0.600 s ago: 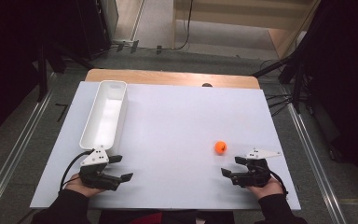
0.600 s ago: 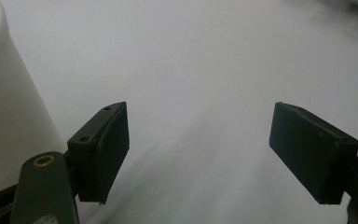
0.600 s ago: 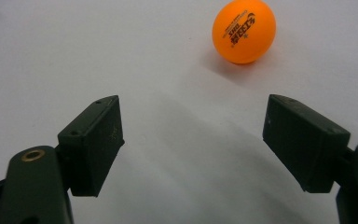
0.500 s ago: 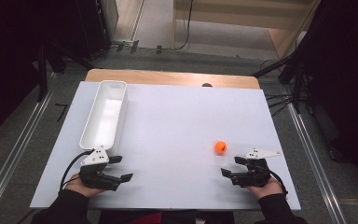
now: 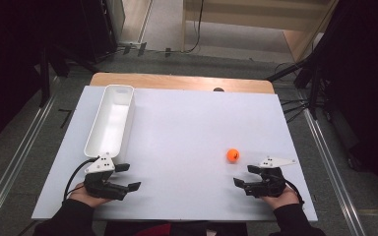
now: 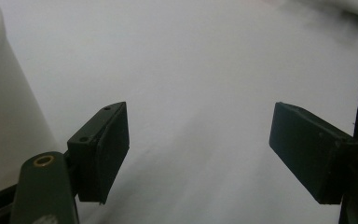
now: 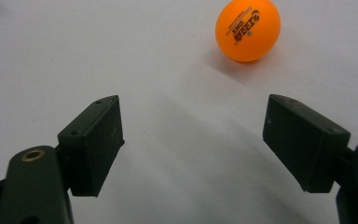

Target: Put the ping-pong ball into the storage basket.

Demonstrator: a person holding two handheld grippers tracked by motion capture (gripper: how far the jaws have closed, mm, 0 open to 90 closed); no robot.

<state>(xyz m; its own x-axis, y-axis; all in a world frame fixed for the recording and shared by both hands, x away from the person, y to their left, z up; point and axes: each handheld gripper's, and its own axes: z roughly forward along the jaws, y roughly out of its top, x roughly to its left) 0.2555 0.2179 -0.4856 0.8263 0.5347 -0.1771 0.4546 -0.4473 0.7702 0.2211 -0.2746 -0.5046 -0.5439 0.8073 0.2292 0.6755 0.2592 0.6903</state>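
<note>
Orange ball (image 7: 247,30) just beyond right gripper (image 7: 193,140), jaws wide, empty; centre ball between pads before closing.

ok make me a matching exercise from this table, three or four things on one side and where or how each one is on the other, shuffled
Things:
1. orange ball
2. white bin
3. left claw
4. right claw

Places or states:
a. open, at the table's near left edge, just below the bin
b. lying long along the table's left side
c. open, with the ball just ahead of it
d. loose on the white tabletop, right of centre

Pairs: 1-d, 2-b, 3-a, 4-c
</note>
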